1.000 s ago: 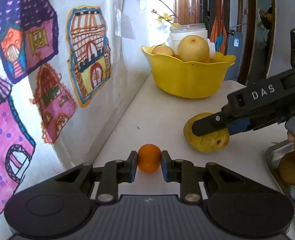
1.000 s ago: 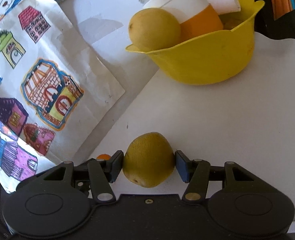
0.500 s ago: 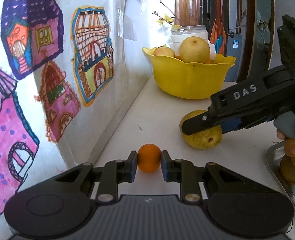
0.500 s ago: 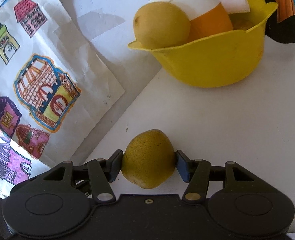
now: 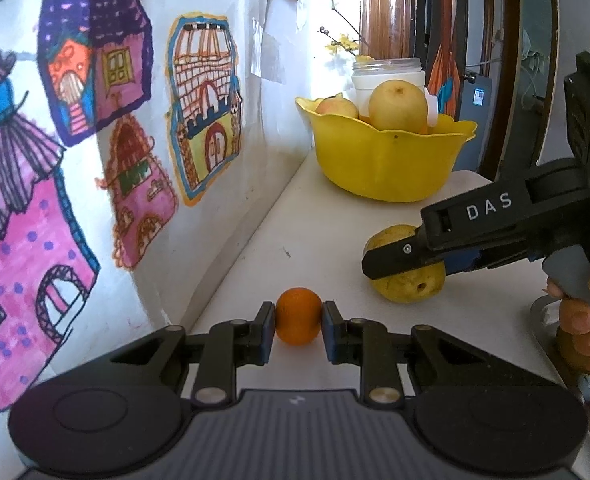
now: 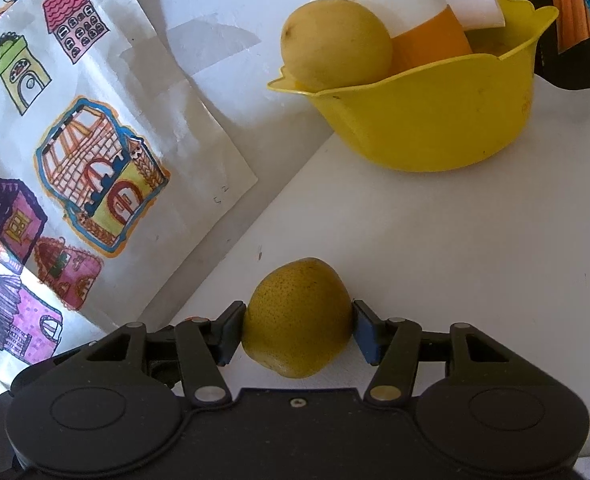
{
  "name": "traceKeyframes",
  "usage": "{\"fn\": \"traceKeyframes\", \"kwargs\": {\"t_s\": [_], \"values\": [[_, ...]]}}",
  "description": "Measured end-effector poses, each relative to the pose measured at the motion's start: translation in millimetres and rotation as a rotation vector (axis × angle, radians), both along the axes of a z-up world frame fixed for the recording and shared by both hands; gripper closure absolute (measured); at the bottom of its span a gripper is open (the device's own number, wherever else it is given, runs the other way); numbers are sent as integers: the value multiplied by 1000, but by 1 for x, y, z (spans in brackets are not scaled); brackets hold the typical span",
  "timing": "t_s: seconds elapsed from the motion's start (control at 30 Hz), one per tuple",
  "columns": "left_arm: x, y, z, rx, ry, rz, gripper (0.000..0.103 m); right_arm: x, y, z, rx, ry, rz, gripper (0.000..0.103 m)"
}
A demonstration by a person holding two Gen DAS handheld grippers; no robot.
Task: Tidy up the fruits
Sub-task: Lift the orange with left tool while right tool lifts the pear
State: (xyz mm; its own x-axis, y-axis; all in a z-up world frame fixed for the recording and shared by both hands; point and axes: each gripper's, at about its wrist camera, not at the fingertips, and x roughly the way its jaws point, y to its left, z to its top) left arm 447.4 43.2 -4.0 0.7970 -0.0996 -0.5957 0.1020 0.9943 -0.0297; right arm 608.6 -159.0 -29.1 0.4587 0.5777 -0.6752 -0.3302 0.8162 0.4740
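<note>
Over white table, pear sits between fingers.

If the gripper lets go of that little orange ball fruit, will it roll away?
Probably, yes. The small orange looks nearly round, so on the smooth white table it could roll easily. It looks firm and light, and the left gripper touches it only at two narrow pads, so it might also slip.

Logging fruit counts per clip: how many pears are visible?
2 clearly: one pear between the right gripper fingers, one in the yellow bowl. More may be hidden.
</note>
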Motion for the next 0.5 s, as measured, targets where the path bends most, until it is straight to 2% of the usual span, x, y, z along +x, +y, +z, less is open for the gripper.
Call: {"fn": "traceKeyframes", "kwargs": {"t_s": [0.27,0.5], "values": [[-12,1,13,-28,-21,10,76,-6,-8,6,53,-17,-5,45],[-26,-3,28,-35,-36,14,76,-22,-27,33,81,-60,-22,45]]}}
